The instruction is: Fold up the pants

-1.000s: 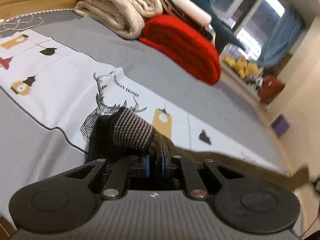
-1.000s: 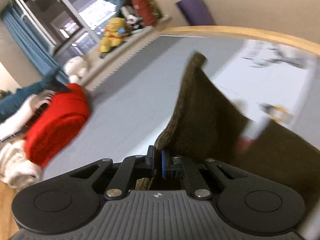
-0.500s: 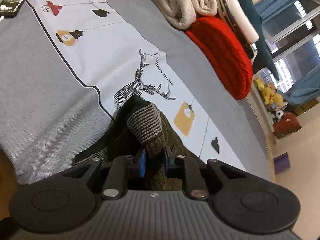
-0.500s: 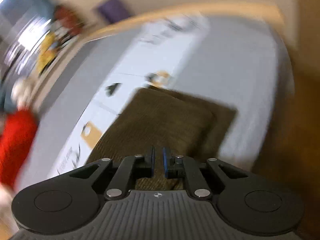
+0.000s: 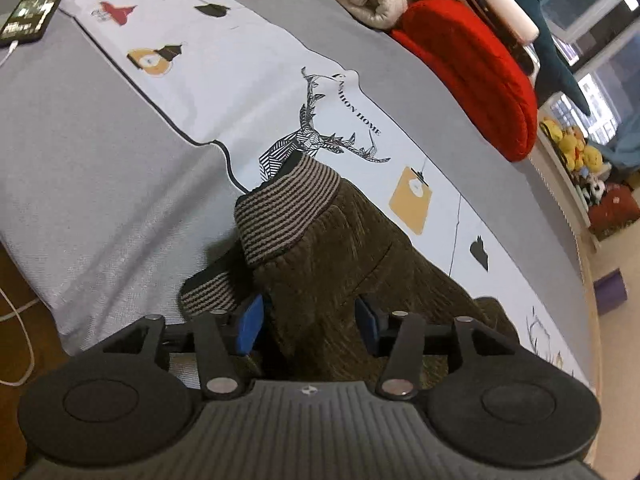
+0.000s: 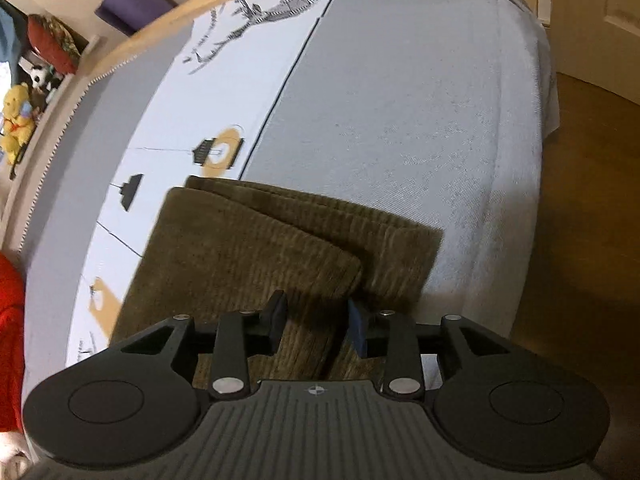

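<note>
Here the pants point(image 5: 340, 264), brown corduroy, lay folded on the bed point(image 5: 100, 168), partly over its white printed runner point(image 5: 248, 80). The left gripper point(image 5: 308, 322) had just been opening; its blue pads point(image 5: 249, 319) stood apart with the cloth between them, not pressed, just behind the striped waistband point(image 5: 286, 204). The right gripper point(image 6: 316, 328) had likewise just been opening, jaws apart over the pants' point(image 6: 260, 248) folded leg end, near the bed's point(image 6: 420, 120) edge. A red cushion point(image 5: 472, 76) sat well beyond the pants.
</note>
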`<move>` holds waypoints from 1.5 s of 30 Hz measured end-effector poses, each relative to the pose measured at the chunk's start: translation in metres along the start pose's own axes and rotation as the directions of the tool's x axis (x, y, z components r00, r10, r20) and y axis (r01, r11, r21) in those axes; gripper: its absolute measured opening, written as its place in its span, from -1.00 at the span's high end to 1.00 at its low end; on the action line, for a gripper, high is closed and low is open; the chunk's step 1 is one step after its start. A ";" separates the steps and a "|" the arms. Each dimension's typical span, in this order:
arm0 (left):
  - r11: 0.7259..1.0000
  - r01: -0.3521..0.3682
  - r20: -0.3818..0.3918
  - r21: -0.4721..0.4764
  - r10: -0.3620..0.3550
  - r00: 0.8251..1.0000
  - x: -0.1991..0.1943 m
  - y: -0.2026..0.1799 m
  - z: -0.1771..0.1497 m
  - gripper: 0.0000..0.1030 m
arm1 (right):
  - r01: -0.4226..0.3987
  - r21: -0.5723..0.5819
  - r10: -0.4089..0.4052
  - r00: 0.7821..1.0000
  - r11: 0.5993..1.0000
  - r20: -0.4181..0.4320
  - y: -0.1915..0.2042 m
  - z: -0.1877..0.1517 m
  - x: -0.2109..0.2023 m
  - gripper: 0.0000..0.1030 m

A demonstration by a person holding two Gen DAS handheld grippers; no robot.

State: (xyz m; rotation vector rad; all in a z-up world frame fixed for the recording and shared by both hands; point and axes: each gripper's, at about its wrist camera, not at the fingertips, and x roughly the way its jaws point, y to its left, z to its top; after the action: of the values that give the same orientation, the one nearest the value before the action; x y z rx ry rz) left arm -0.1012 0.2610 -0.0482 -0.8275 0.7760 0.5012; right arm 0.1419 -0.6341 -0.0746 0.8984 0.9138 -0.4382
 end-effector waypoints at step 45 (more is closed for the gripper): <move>0.515 0.039 0.013 0.857 -0.097 0.995 0.047 -0.173 -0.161 -0.09 | 0.104 0.126 -0.121 0.984 0.986 0.132 -0.032 0.009 -0.035 0.09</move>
State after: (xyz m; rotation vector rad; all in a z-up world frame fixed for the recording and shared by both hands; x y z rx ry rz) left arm -0.0231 0.0350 -0.0752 0.1134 0.8066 0.0106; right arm 0.1048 -0.6612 -0.0582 0.9151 0.8191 -0.6510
